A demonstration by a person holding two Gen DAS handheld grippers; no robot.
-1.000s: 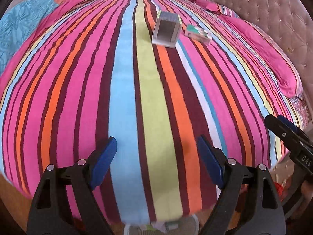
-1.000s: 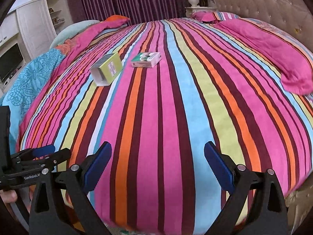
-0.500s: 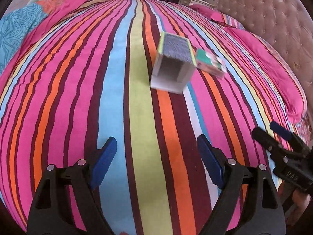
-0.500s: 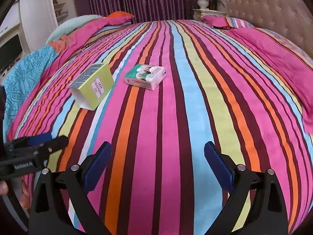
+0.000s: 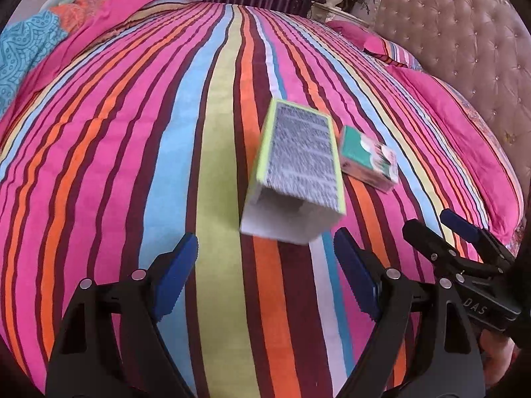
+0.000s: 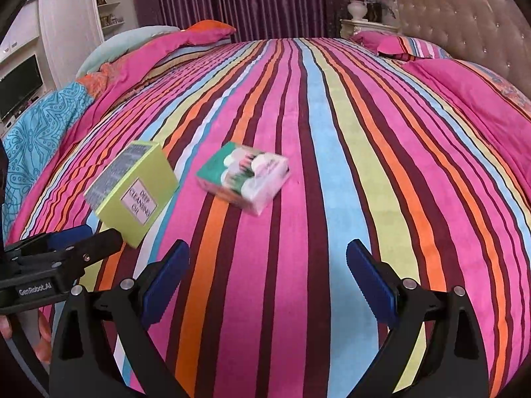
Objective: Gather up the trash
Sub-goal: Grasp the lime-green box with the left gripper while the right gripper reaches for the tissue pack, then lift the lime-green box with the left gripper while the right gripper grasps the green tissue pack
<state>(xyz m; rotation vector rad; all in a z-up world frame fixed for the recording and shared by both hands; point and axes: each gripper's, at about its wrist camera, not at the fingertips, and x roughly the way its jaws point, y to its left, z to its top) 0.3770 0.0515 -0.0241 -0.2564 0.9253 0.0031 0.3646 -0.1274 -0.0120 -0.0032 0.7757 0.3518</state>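
On the striped bedspread (image 6: 332, 165) two pieces of trash lie side by side, near the middle of the bed. Leftmost is a lime-green cleansing-oil carton (image 5: 295, 172) — lying on its side, its near end open and apparently empty. It probably weighs next to nothing, and its thin card walls would likely buckle under a hard squeeze. The safer hold is across its two narrow long sides, back from the open mouth where the walls have least support. The left gripper (image 5: 265, 272) hovers just short of that mouth, jaws spread wide with nothing between them.

Just to the right, close beside the carton, sits a small teal-and-white box (image 6: 244, 177), lying flat and slightly skewed. It looks closed and so a little stiffer, though its glossy print may be slippery — a pinch across the short width should do. The right gripper (image 6: 267, 282) hangs near it, also wide open and empty. The soft quilt will give under any downward push.
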